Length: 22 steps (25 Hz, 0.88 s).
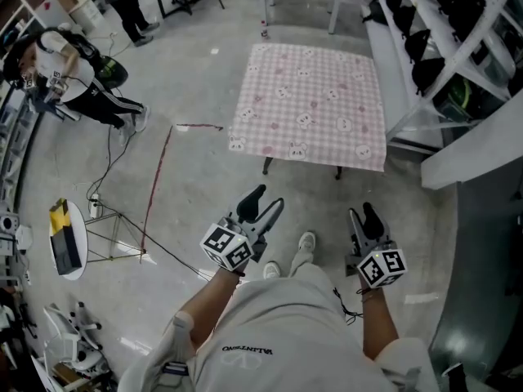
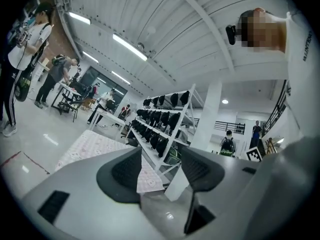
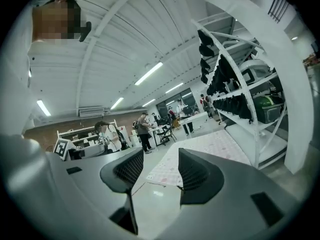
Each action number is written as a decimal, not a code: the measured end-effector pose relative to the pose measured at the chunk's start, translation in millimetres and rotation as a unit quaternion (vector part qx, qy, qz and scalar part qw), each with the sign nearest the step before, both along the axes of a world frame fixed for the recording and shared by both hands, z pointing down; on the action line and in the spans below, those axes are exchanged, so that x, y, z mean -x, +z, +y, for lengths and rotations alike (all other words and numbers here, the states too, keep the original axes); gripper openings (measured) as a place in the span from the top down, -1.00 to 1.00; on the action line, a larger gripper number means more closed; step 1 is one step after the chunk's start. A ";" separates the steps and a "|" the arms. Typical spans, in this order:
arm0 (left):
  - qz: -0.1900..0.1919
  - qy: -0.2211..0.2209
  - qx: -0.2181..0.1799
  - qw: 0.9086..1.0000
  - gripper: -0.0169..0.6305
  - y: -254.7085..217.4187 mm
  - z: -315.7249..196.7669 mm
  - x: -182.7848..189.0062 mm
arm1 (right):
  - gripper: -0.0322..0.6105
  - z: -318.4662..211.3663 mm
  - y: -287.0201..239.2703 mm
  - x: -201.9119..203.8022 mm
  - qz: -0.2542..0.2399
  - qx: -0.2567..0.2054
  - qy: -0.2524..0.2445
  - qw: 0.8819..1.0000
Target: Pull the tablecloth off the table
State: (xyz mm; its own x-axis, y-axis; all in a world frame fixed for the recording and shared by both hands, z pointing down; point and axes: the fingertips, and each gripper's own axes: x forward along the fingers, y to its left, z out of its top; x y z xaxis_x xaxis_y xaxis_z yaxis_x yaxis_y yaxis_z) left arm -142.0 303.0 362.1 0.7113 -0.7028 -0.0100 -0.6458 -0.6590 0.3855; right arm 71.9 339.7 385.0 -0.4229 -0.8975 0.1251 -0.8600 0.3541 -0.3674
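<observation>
A pink checked tablecloth (image 1: 309,104) with small animal prints covers a small table ahead of me; its near hem hangs over the front legs. In the head view my left gripper (image 1: 266,201) is held open above the floor, a short way before the cloth's near left corner. My right gripper (image 1: 364,216) is open too, below the cloth's near right corner. Neither touches the cloth. The cloth (image 2: 95,146) shows past the left gripper (image 2: 160,171), and the same cloth (image 3: 200,154) lies beyond the right gripper (image 3: 157,173). Nothing is between either pair of jaws.
White racks (image 1: 441,47) with dark bags run along the table's right side. A seated person (image 1: 73,80) is at the far left, and red tape (image 1: 155,186) and a cable lie on the floor. A round stand with a yellow-black box (image 1: 64,237) is at left. My shoes (image 1: 294,256) are below.
</observation>
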 end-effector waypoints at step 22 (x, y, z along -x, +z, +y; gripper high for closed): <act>0.017 -0.039 0.058 0.997 0.20 23.8 -98.0 -86.6 | 0.19 -119.7 43.4 -41.1 -0.057 0.055 -0.109 0.991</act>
State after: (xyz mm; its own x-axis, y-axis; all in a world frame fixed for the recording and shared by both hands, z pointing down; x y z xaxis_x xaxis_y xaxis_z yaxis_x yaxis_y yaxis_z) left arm -55.4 205.0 385.9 0.6553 -0.7537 0.0508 -0.6781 -0.5573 0.4792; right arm 113.0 220.0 428.4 -0.6223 -0.7670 0.1563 -0.7178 0.4795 -0.5048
